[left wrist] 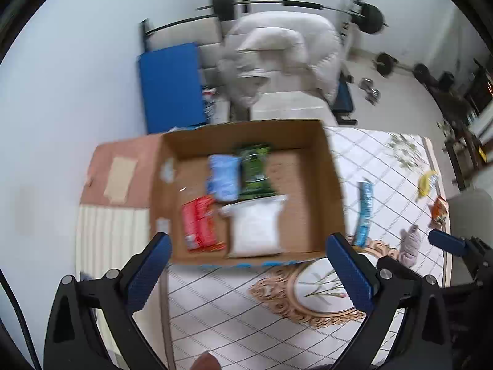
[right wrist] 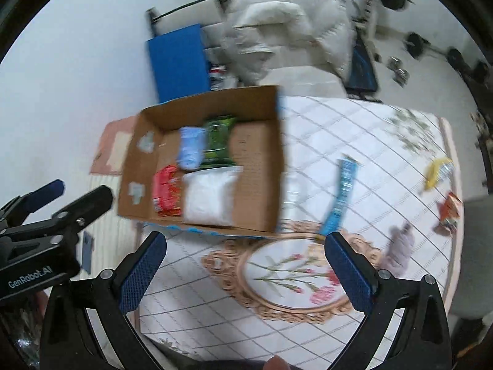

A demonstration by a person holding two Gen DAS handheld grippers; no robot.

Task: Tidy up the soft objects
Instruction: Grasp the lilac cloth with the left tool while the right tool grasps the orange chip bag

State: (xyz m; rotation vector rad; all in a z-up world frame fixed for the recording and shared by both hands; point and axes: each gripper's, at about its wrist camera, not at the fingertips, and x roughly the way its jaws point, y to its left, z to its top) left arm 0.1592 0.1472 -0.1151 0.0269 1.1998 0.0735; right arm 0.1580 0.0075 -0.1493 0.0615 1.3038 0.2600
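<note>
- Soft packets are split between two places: four lie flat in the cardboard box, and the rest are loose on the quilted cover towards 3 o'clock of it.
- Inside the box a white pouch sits beside a red packet, with a pale blue pack and a green pack behind them.
- Outside, a long blue wrapper lies nearest the box, a grey plush lump at 4 o'clock, and a yellow item and an orange packet near the far edge.
- All look light, limp and crinkly; I judge the film wrappers slippery, so pinching across the middle suits them, while the plush should take a deeper bite.
- Left gripper is spread wide and empty over the box's near wall.
- Right gripper is likewise released, holding nothing, above the embroidered oval.
- Bedding yields underneath; barbells, a blue mat and a heaped duvet fill the room at 12 o'clock.
</note>
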